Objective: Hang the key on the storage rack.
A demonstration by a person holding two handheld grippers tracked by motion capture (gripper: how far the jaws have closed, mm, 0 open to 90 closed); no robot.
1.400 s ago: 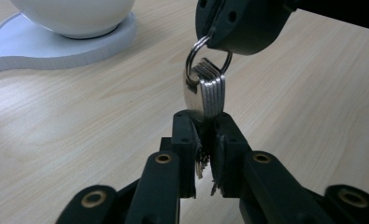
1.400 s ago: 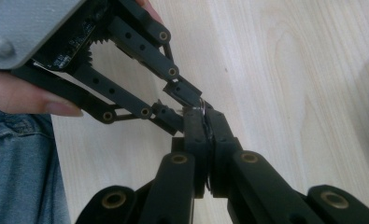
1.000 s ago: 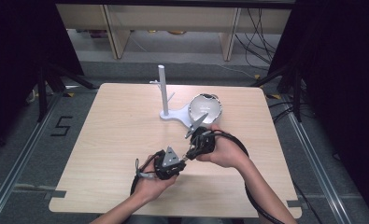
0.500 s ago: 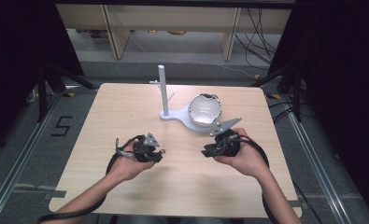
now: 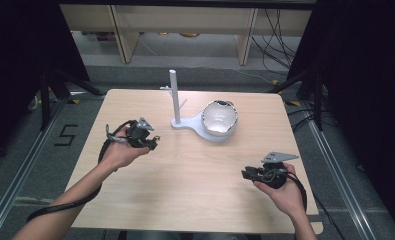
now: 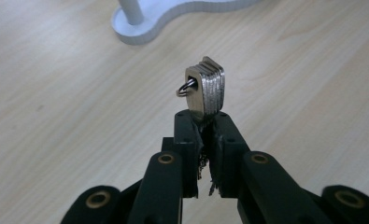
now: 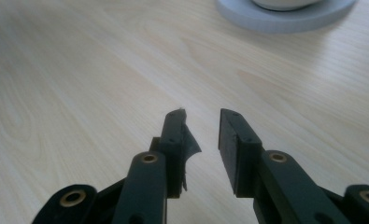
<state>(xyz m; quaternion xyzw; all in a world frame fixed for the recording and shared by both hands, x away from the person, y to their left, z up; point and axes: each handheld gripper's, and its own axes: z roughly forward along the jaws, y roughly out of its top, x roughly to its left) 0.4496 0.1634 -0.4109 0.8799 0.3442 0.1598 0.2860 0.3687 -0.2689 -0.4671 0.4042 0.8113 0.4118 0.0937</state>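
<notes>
My left gripper (image 6: 204,122) is shut on a small stack of flat metal pieces (image 6: 208,86) joined by a split ring, which stands up out of the jaw tips above the wood. From above, the left gripper (image 5: 152,142) hovers over the table's left half, pointing right toward the white stand (image 5: 185,123). The stand has an upright post (image 5: 174,95) with short pegs, and a shiny bowl (image 5: 219,117) sits on its base. My right gripper (image 7: 202,119) is open with nothing between its jaws. It is held low near the front right, right gripper (image 5: 245,173) pointing left.
The light wooden table (image 5: 200,175) has bare wood between the two hands. The stand's base (image 6: 145,25) lies just beyond the held pieces; its rim (image 7: 285,17) is far ahead of the right jaws. Dark floor, metal rails and shelving surround the table.
The two hands have drawn apart from the table's middle. The left gripper went left and farther back; the right gripper went right and toward the front edge.
</notes>
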